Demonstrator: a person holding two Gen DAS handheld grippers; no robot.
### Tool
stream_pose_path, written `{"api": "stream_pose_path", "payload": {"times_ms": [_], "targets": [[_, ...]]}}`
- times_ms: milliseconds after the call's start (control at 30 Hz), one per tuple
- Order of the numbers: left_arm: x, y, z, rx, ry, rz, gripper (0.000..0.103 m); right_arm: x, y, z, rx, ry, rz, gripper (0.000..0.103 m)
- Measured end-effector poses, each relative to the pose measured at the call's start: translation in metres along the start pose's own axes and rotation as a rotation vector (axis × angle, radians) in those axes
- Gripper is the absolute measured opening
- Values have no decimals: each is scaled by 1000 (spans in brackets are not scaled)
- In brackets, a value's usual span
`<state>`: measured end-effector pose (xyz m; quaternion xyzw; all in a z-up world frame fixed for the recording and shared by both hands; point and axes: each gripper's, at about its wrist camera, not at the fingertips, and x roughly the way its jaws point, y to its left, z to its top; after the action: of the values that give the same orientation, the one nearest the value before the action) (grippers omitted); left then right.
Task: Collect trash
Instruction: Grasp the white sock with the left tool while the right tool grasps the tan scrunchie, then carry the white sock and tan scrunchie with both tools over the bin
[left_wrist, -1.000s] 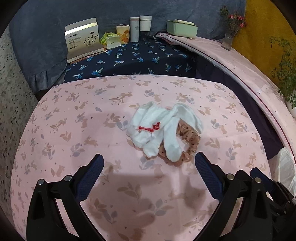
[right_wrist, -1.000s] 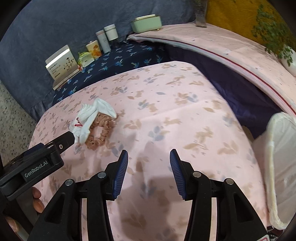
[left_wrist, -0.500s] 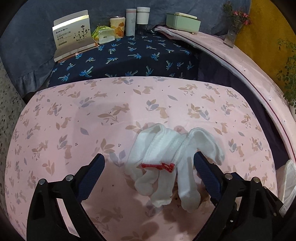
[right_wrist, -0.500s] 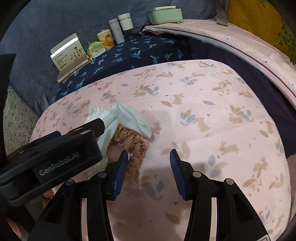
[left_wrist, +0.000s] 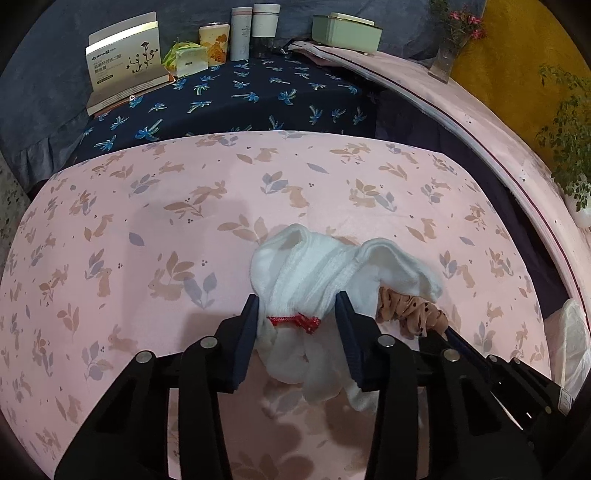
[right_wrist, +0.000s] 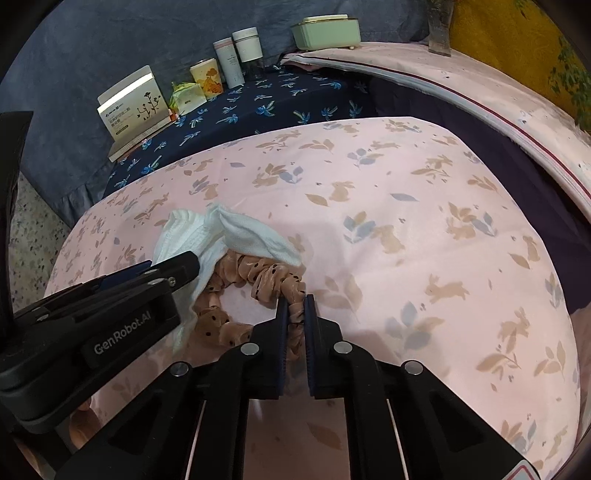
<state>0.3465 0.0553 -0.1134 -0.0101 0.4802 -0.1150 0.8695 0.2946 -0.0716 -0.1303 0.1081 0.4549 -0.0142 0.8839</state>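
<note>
Both hand-held grippers are down on the same small heap of cloth. Left gripper (left_wrist: 297, 314), black with dark blue pads, has just been closing, and its jaws now stand narrow with the bundle of white knitted socks tied with a red thread (left_wrist: 314, 273) squeezed between them; the pads press the fabric at both sides just above the red tie, and the toes hang loose below the jaws toward the camera. Right gripper (right_wrist: 294, 314), of the same build, has also just been closing and is now nearly shut, pinching one fold of the tan ruffled fabric scrunchie with dark dots (right_wrist: 258, 277) at its near right edge. The scrunchie lies partly under the socks: one white cuff drapes over its far side, and the rest of the ring curves out to the left beneath the left gripper's body. Whether either item has left the cloth is hard to tell from these views.

Both rest on the pink bedspread printed with rabbits and leaves (right_wrist: 424, 229), roughly at its middle-left. Beyond it lies a navy cloth with blue palm prints (left_wrist: 258, 96), and along its far edge stand a white card box with a plant drawing (left_wrist: 123, 61), a green-and-white packet (left_wrist: 188, 59), a yellow printed cup (left_wrist: 213, 44), two pale cylindrical containers (left_wrist: 255, 29) and a pale green lidded box (left_wrist: 345, 31).
</note>
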Motion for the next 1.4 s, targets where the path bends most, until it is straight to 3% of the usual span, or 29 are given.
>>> {"api": "stream_pose_path", "payload": {"times_ms": [67,600,933,1400], "targets": [[-2,-4,-7,1,14,-4,28,-6,-6,-7,9,-2,-2,8],[-45,-63,-82,34,49,-46,16,-84,-94,-83,149,-7,-102,7],[-79,-127,-112,128,31,-95,15,-144,-151,-106,239,-77,-150,7],[-112,-215,-125,267,-13,-150,15,-203,-216,-120,341,-171,-183,7]]}}
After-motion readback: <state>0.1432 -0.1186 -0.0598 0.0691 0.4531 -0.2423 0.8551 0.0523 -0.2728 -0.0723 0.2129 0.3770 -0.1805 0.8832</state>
